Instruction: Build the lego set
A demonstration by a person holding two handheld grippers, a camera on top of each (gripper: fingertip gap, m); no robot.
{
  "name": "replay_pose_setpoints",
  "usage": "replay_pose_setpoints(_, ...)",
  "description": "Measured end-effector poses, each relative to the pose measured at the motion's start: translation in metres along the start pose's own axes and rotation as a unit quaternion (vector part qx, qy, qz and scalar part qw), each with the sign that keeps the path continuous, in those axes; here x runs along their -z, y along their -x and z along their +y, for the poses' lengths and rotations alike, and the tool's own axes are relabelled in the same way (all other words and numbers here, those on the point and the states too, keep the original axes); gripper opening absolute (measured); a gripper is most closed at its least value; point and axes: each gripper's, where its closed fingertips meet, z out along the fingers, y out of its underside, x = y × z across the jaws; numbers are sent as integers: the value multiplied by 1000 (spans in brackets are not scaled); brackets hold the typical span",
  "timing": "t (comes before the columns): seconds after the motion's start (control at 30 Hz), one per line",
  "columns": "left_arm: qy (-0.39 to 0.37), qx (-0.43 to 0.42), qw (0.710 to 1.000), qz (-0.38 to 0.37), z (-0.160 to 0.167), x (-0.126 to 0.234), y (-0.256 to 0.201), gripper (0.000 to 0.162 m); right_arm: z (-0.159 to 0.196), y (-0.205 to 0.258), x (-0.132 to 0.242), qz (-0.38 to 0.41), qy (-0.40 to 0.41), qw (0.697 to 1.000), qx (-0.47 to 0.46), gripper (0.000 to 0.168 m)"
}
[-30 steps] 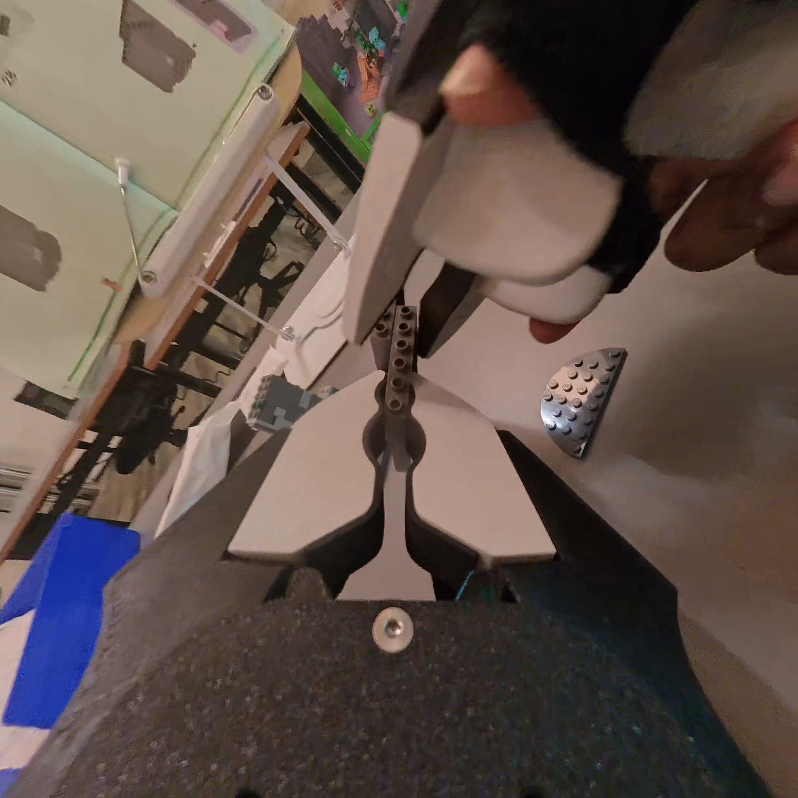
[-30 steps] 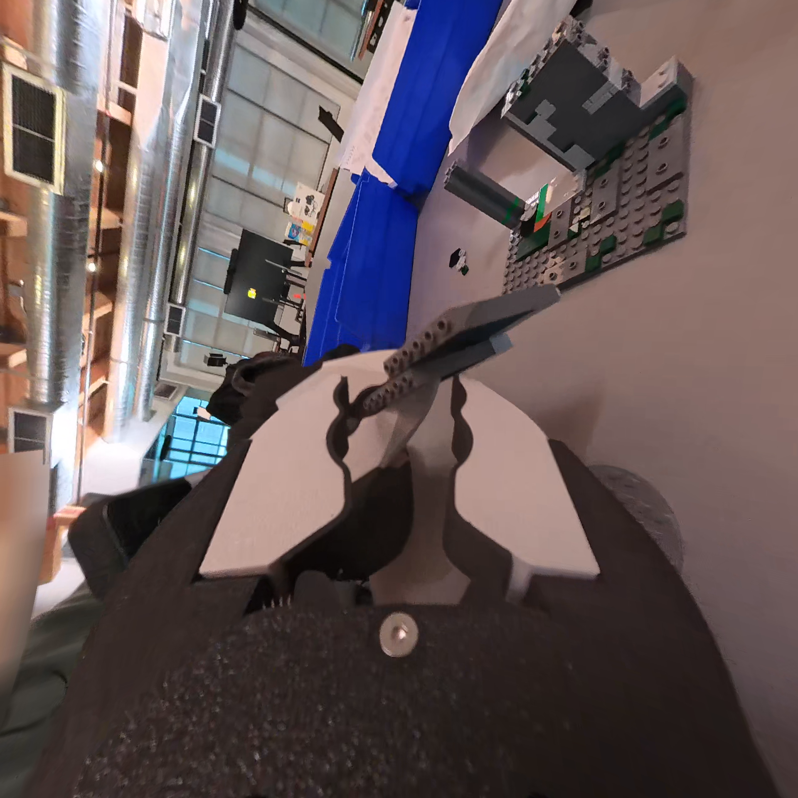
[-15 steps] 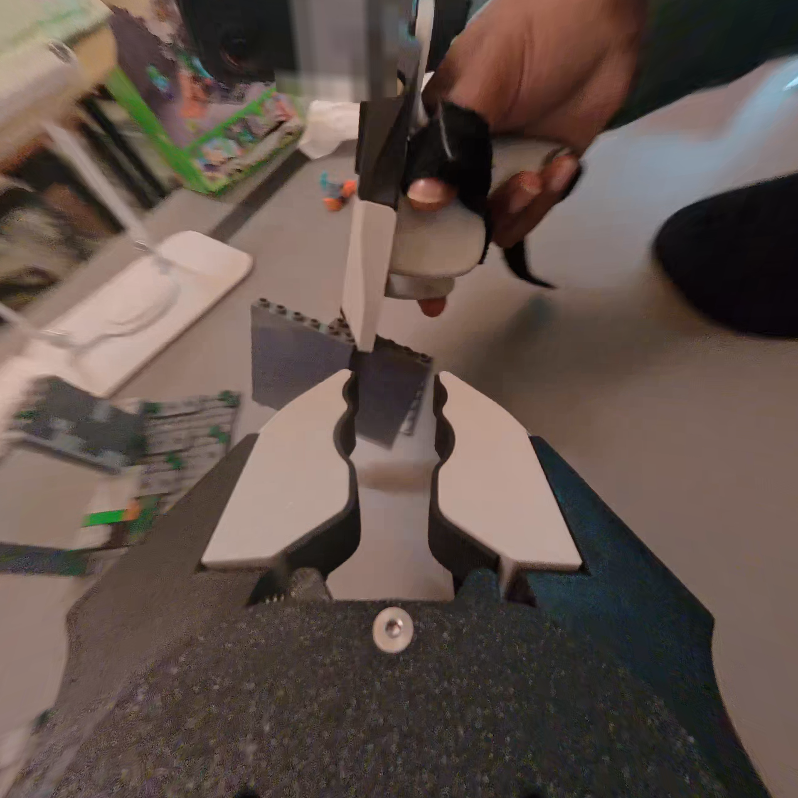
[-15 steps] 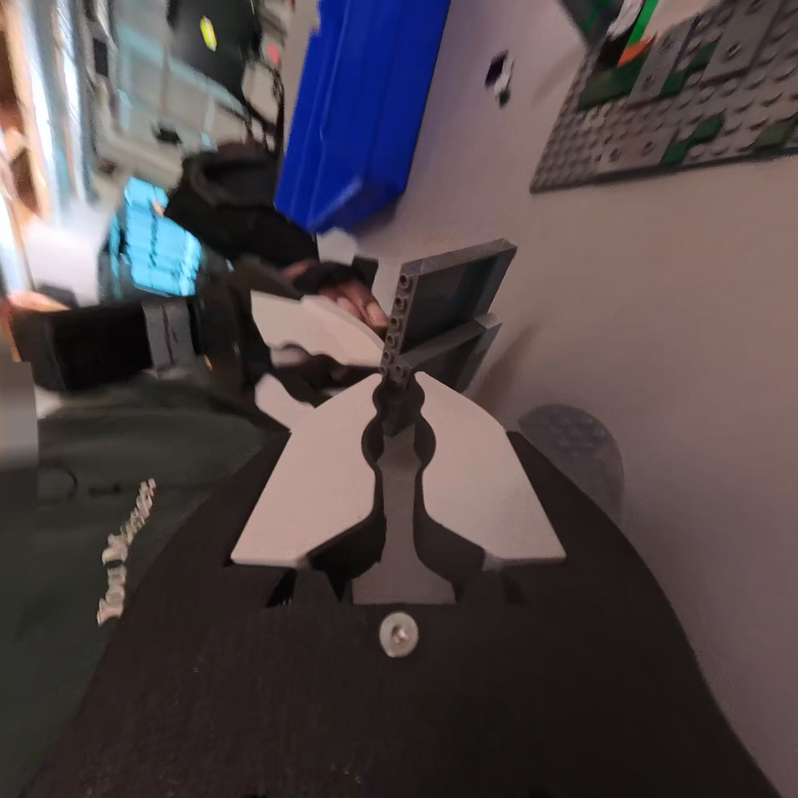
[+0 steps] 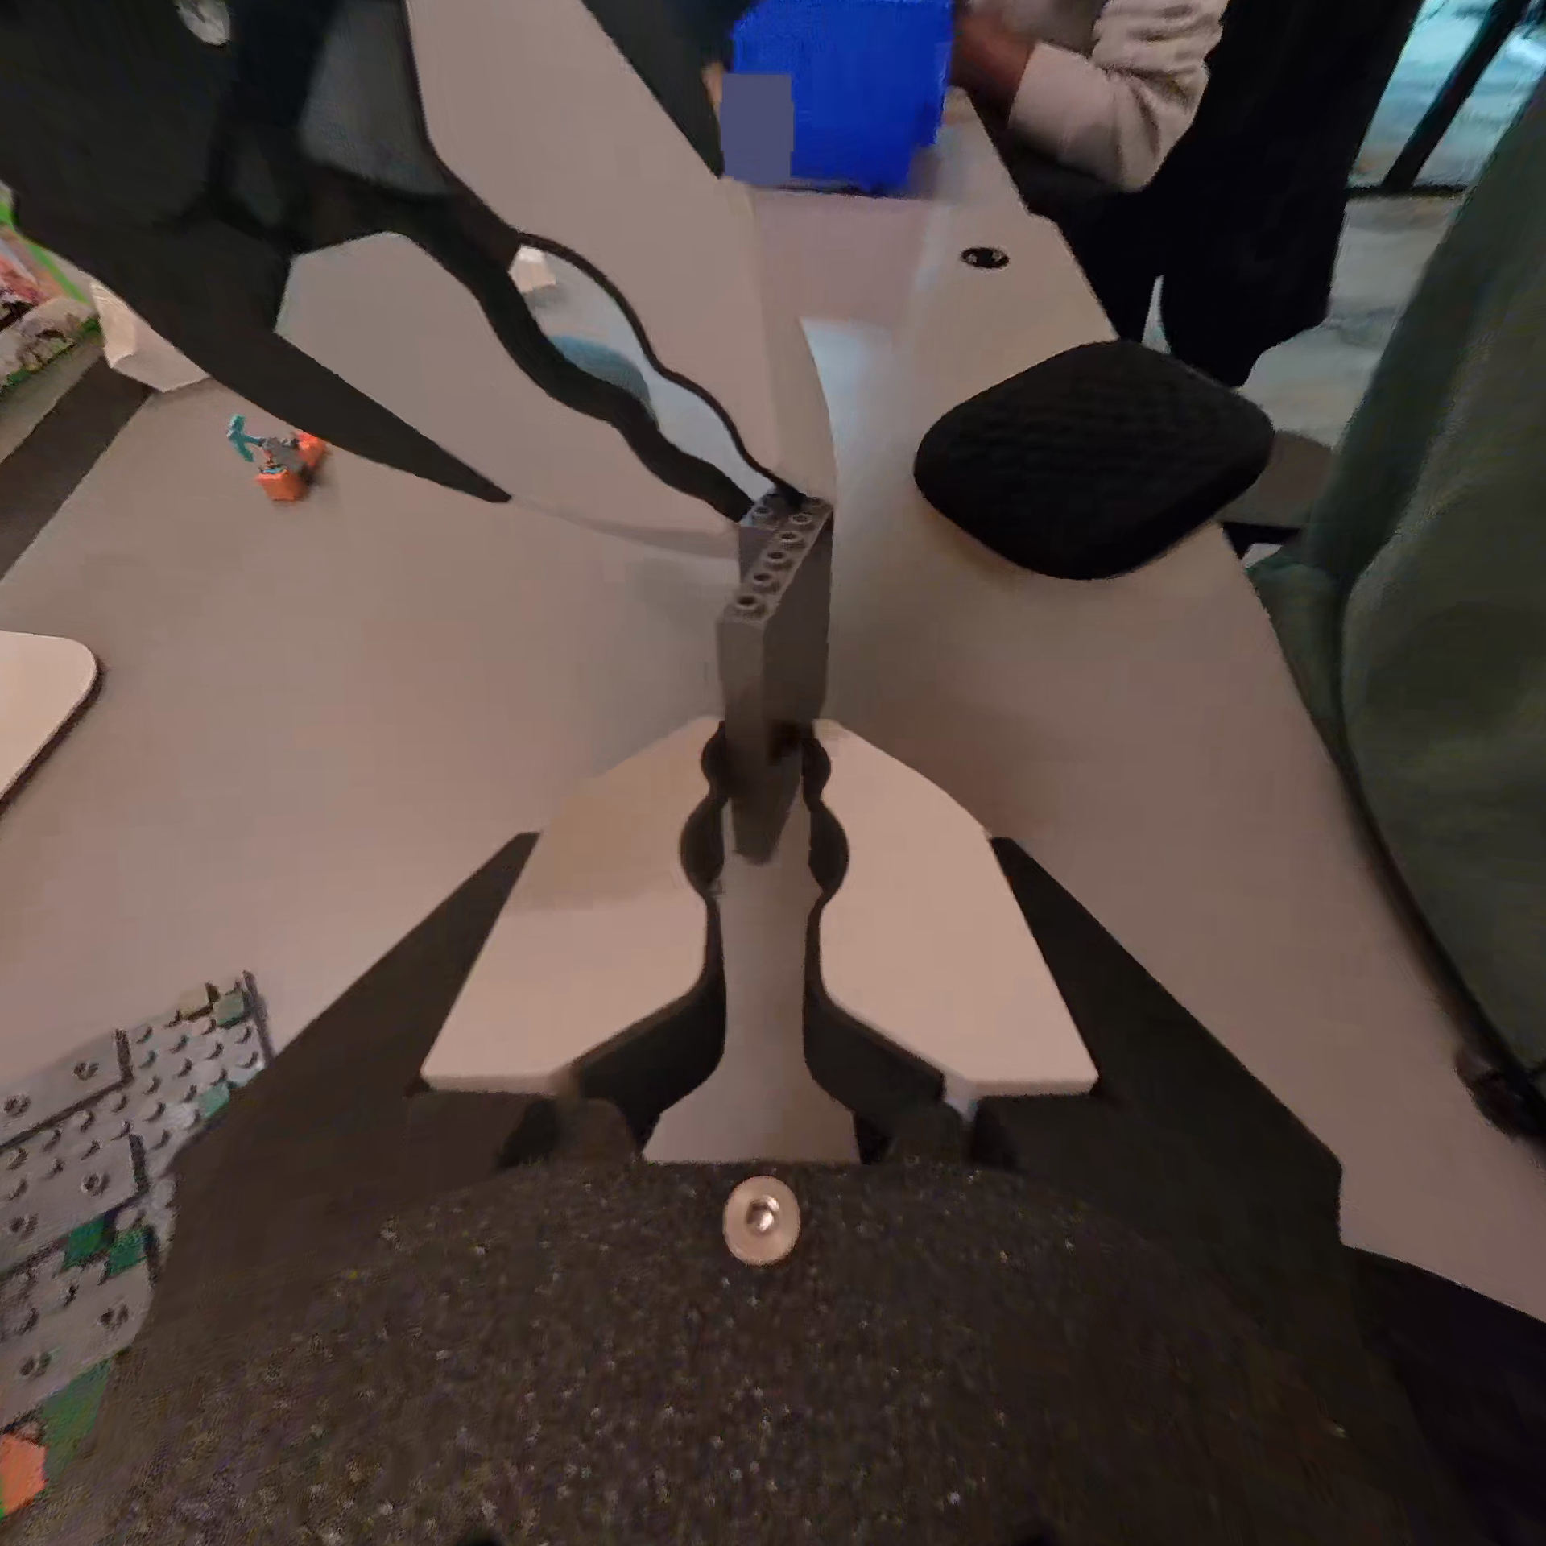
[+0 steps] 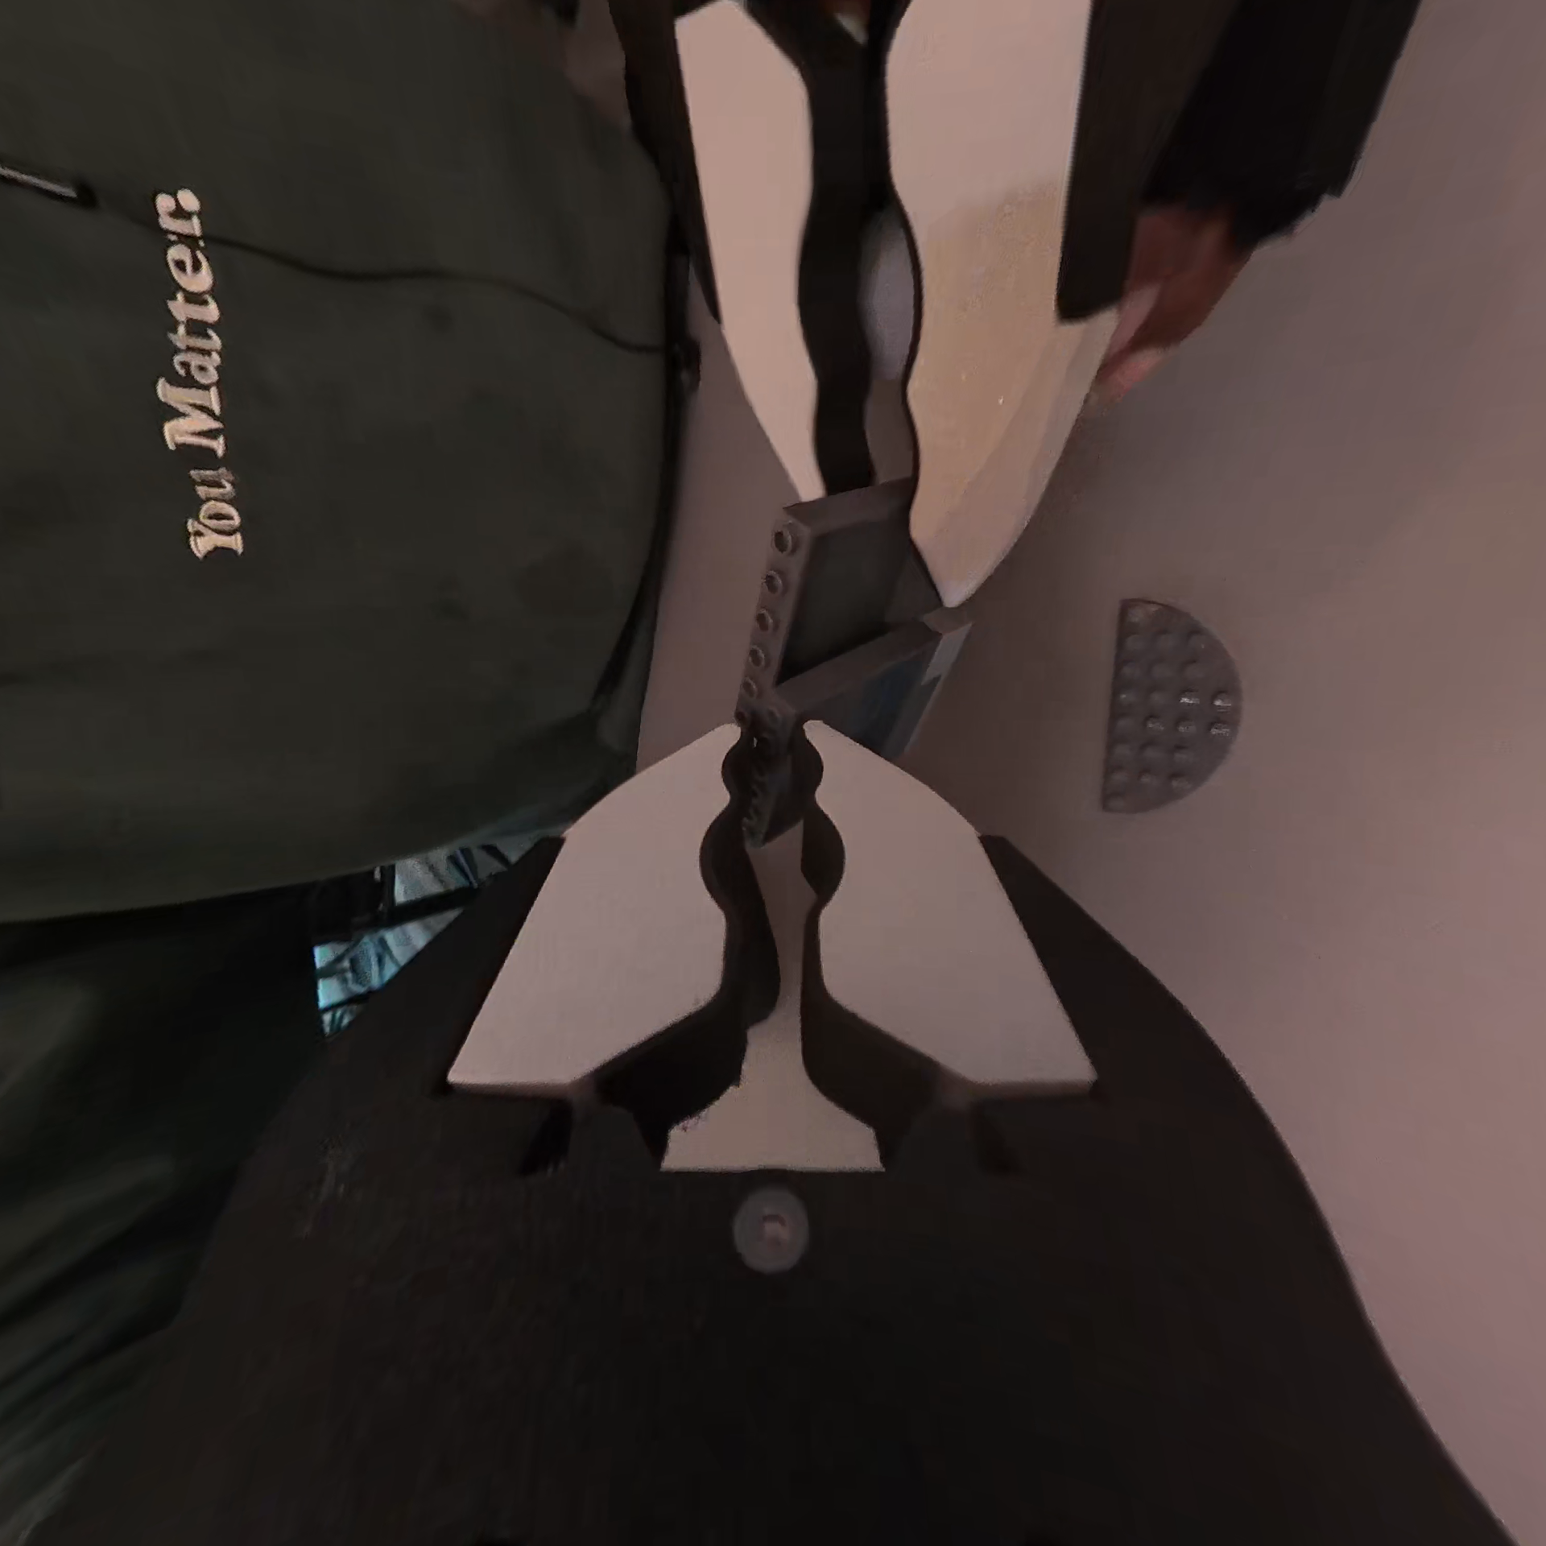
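Two grippers meet tip to tip over a grey desk point(image 5: 351, 669), both closed on the dark grey plate assembly point(image 5: 774, 636), leaving no passage between them. Bare desk opens on the left; a baseplate point(image 5: 75, 1171) blocks the near corner, a black armrest point(image 5: 1096, 456) and green sweatshirt point(image 6: 335, 418) the other flank.

The left gripper point(image 5: 765, 736) and right gripper point(image 6: 770, 736) faced each other tip to tip, both clamped on one grey piece point(image 5: 774, 636).

Two grippers point(image 5: 768, 736) point(image 6: 774, 736), perhaps two joined grey panels point(image 6: 845, 602), one half-round plate point(image 6: 1171, 707).
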Motion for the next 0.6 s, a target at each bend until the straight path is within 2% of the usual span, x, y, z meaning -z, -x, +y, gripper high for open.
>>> replay_pose_setpoints(0.1,-7,14,1000,-2,1,-3,5,9,-2,-6,9,19,9,1000,7,8)
replay_pose_setpoints(0.3,-58,80,994,-41,10,8,27,6,-12,-25,53,132,-129,981,55,25)
replay_pose_setpoints(0.43,-42,101,993,-39,24,1,35,6,3,-53,35,223,-174,955,88,41)
replay_pose_setpoints(0.5,-25,105,993,-45,31,-4,39,6,13,-72,24,263,-183,944,84,42)
replay_pose_setpoints(0.6,-44,112,992,-30,29,-7,38,6,22,-95,17,319,-194,923,92,46)
